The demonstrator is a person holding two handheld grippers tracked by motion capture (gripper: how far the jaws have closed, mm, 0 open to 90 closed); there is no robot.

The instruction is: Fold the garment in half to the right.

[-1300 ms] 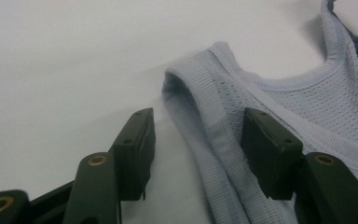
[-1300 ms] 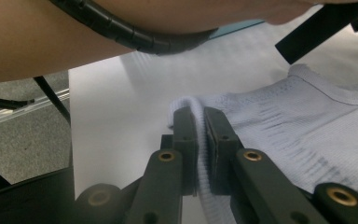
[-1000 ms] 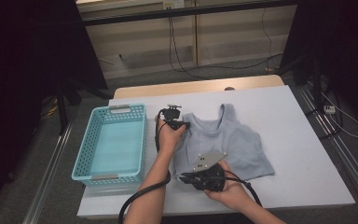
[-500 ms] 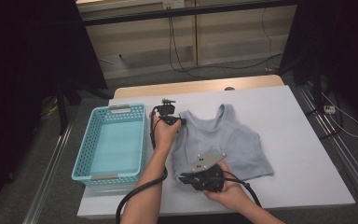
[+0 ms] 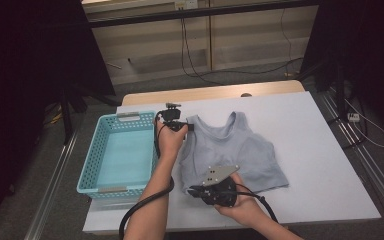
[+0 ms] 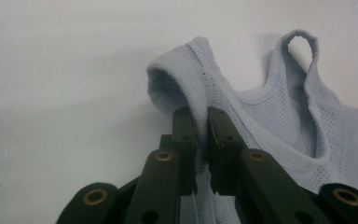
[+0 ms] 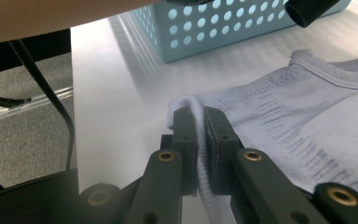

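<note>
Lying on the white table [image 5: 310, 165] beside the blue basket [image 5: 117, 155] — pale grey tank top [image 5: 235, 150], left gripper [image 5: 187, 127] clamped on its shoulder strap, right gripper [image 5: 192, 190] pinching the bottom hem corner — both jaws closed on cloth.

the table [image 5: 310, 150] has a pale grey top with a bare wooden strip along its 12 o'clock edge. a light blue basket [image 5: 94, 150] sits at 9 o'clock, and a pale blue top [image 5: 240, 150] lies spread at the centre, just beside it.
</note>
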